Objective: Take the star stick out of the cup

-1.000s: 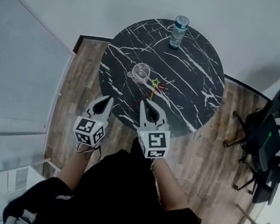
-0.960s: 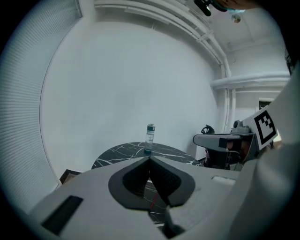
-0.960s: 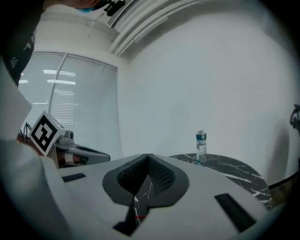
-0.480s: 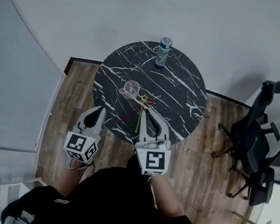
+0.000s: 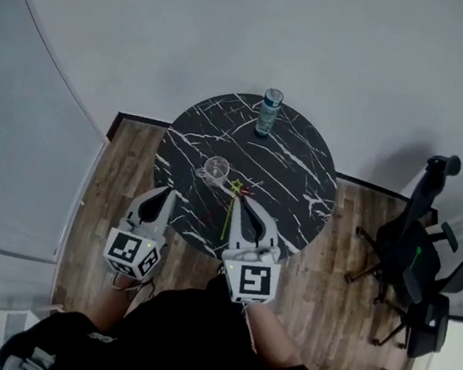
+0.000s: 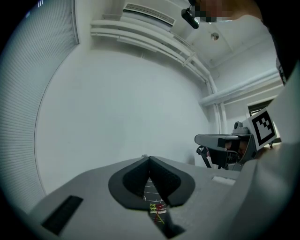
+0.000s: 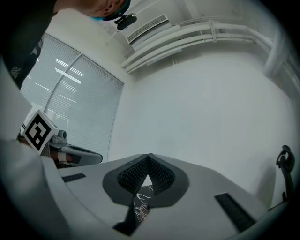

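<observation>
A clear cup [image 5: 216, 169] stands on the round black marble table [image 5: 303, 169], left of its middle. The star stick [image 5: 230, 205], a yellow-green star on a thin green stem, lies flat on the table beside the cup, outside it. A red stick [image 5: 210, 213] lies next to it. My left gripper [image 5: 168, 191] hovers at the table's near edge, jaws shut and empty. My right gripper [image 5: 241, 197] is just right of the stem, also shut with nothing in it. In the left gripper view the star [image 6: 153, 207] shows below the closed tips [image 6: 149, 158]. The right gripper [image 7: 149, 156] shows touching tips.
A blue-capped bottle [image 5: 268, 112] stands at the table's far edge. Black office chairs [image 5: 421, 243] stand on the wooden floor [image 5: 121, 172] to the right. A white wall runs behind the table, and window blinds [image 7: 70, 117] are on the left.
The view has drawn back and up, so the table looks smaller and farther. Both grippers have drawn back to its near edge. The star stick's stem now points toward me beside the right gripper.
</observation>
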`<state>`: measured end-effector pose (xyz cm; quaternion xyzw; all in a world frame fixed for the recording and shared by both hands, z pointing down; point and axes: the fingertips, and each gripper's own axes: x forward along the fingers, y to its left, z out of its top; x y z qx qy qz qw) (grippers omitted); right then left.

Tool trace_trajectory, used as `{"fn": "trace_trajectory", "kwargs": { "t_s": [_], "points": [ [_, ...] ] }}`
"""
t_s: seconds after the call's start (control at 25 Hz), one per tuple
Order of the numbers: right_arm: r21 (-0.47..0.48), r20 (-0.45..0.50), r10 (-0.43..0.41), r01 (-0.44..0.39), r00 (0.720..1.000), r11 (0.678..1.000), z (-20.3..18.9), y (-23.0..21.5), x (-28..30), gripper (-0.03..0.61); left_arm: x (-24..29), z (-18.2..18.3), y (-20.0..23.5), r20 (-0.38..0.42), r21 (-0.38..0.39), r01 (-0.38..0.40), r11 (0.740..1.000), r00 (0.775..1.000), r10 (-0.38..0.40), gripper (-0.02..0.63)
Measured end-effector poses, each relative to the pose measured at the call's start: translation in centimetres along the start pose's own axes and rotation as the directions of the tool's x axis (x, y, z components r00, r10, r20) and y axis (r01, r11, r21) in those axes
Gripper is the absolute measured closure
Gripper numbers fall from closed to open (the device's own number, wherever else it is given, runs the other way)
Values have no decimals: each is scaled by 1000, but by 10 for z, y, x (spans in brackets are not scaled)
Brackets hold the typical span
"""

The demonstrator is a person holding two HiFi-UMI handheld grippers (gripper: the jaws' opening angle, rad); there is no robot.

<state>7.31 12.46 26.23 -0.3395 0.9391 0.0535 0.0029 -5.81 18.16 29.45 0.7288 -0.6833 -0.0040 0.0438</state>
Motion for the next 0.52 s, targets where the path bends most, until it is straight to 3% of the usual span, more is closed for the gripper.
{"fn": "trace_trajectory", "kwargs": {
  "t_s": [0.52],
  "points": [
    [-22, 24, -20, 21, 1000, 1000, 6, -16, 9, 583, 21, 8, -3, 24, -6, 24, 1000, 999, -24, 615]
  ]
}}
